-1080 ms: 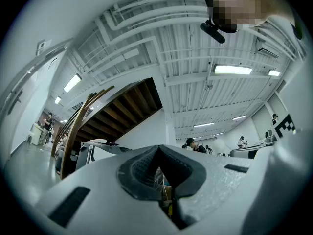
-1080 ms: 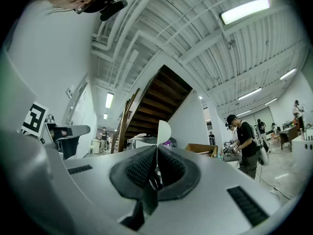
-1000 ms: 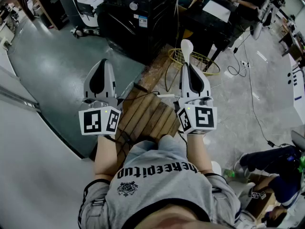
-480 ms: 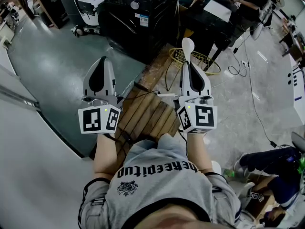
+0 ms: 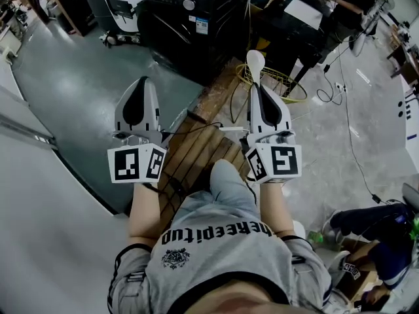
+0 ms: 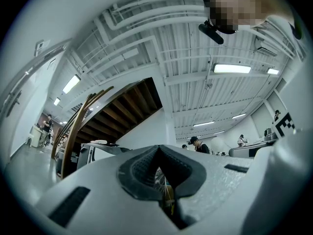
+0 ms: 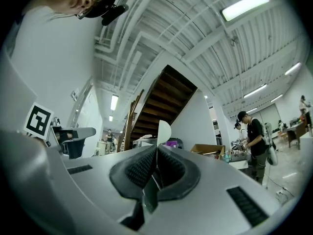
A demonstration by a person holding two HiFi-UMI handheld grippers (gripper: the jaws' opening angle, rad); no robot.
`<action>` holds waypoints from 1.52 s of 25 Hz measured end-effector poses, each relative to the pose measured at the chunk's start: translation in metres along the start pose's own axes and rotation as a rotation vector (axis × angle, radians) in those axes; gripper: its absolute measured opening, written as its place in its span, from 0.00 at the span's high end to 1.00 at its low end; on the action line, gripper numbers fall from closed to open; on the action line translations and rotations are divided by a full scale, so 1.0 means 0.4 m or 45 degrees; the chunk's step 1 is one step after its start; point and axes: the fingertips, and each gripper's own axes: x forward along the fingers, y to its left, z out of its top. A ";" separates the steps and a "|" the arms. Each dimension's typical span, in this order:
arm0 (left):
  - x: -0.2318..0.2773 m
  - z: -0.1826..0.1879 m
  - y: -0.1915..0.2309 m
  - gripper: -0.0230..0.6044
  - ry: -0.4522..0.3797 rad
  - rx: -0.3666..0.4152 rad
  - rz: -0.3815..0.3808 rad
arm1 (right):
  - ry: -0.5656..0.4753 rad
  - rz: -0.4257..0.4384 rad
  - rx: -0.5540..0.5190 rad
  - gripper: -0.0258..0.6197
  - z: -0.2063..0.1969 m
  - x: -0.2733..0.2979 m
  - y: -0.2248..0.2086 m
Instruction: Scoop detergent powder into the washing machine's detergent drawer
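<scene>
In the head view my right gripper is shut on the handle of a white scoop, whose round bowl sticks out past the fingertips toward a dark washing machine a good way ahead. The right gripper view shows the scoop upright above the shut right gripper. My left gripper is level with the right one at the left, shut with nothing in it. Its pads meet in the left gripper view. I cannot make out the detergent drawer or any powder.
A wooden slatted platform with cables lies under the grippers. A yellow wire basket stands just beyond the right gripper. Desks and people stand at the back right, and a seated person is at the lower right. Grey floor spreads to the left.
The person's knee has come forward over the wooden slats. Both grippers hold nearly the same pose, and the scoop stays in the right gripper.
</scene>
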 end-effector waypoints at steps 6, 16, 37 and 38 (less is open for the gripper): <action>0.044 -0.020 0.027 0.96 0.000 0.001 0.002 | 0.030 0.011 0.031 0.95 -0.026 0.062 -0.003; 0.200 -0.106 0.164 0.96 0.031 -0.001 0.024 | 0.081 -0.001 0.073 0.95 -0.091 0.305 -0.017; 0.817 -0.133 0.543 0.96 0.038 -0.010 -0.053 | 0.060 -0.089 0.153 0.95 -0.073 1.011 -0.102; 0.845 -0.122 0.557 0.96 0.041 -0.011 -0.055 | 0.064 -0.091 0.161 0.95 -0.061 1.038 -0.106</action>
